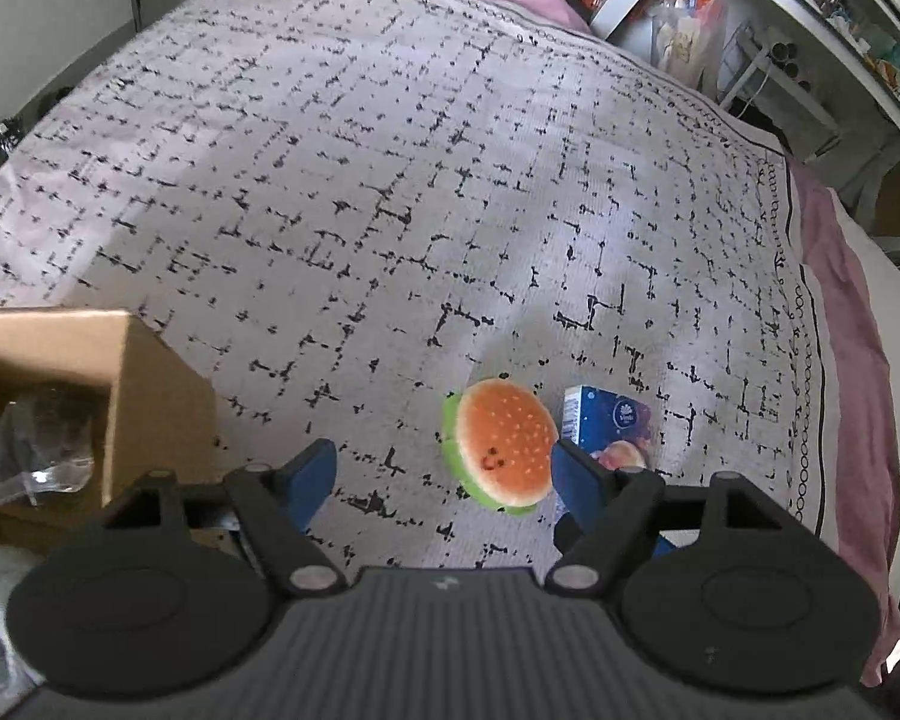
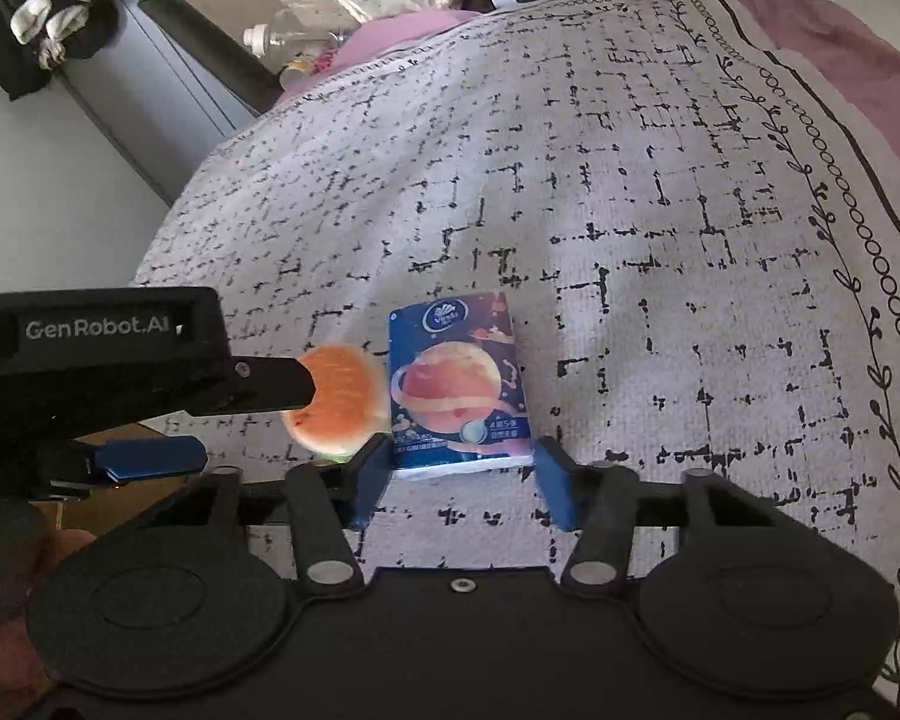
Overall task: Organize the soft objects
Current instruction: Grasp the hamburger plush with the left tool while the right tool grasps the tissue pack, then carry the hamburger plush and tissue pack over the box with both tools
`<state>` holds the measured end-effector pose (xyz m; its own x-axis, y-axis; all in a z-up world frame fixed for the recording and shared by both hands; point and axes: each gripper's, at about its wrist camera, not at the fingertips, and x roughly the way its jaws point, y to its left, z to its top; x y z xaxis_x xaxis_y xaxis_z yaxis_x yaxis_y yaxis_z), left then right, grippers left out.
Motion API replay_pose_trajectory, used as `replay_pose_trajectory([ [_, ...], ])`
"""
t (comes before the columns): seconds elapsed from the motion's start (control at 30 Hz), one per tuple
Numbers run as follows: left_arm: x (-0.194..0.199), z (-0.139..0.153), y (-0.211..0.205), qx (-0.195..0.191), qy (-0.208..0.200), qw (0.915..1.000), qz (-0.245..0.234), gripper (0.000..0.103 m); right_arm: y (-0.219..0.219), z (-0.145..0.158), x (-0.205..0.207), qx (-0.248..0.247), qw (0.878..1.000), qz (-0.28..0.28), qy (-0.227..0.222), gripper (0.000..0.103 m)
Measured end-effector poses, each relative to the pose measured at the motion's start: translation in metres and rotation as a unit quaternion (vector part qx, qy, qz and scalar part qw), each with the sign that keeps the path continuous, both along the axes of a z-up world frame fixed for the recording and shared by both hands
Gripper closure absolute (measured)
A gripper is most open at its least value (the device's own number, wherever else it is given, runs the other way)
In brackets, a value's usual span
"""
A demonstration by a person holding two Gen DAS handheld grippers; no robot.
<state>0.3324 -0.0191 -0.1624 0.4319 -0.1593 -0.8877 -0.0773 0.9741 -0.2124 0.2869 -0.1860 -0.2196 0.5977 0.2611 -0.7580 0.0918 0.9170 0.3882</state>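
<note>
A plush hamburger with an orange bun and green rim lies on the patterned bedspread, beside a blue tissue pack. My left gripper is open above the bed, its right finger close to the hamburger, nothing held. In the right wrist view the tissue pack lies just ahead of my open right gripper, between the finger tips. The hamburger sits left of the pack, partly hidden by the left gripper's body.
An open cardboard box with clear plastic inside stands at the left on the bed. White shelves full of clutter stand at the far right. A pink sheet edges the bedspread. A plastic bottle lies at the head.
</note>
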Motion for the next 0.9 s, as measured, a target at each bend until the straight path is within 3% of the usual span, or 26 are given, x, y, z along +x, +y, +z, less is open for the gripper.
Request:
replay_pose_trajectory([
  [0.47, 0.018, -0.023, -0.027, 0.0, 0.004, 0.9997, -0.022, 0.026, -0.008, 0.001, 0.0, -0.054, 0.998, -0.025, -0.009, 0.053],
  [0.7, 0.02, -0.03, -0.035, 0.002, 0.001, 0.9994, -0.034, 0.027, -0.003, -0.001, 0.004, -0.075, 0.997, -0.012, -0.013, 0.042],
  [0.8, 0.016, -0.032, -0.031, -0.007, 0.007, 0.9994, -0.034, 0.035, -0.002, -0.001, 0.006, -0.08, 0.997, -0.014, -0.017, 0.04],
  [0.87, 0.014, -0.031, -0.026, -0.014, 0.011, 0.9994, -0.028, 0.056, -0.003, -0.002, 0.006, -0.082, 0.996, -0.015, -0.018, 0.045],
  [0.9, 0.012, -0.03, -0.024, -0.014, 0.012, 0.9995, -0.027, 0.057, -0.003, -0.002, 0.006, -0.082, 0.996, -0.015, -0.019, 0.05],
])
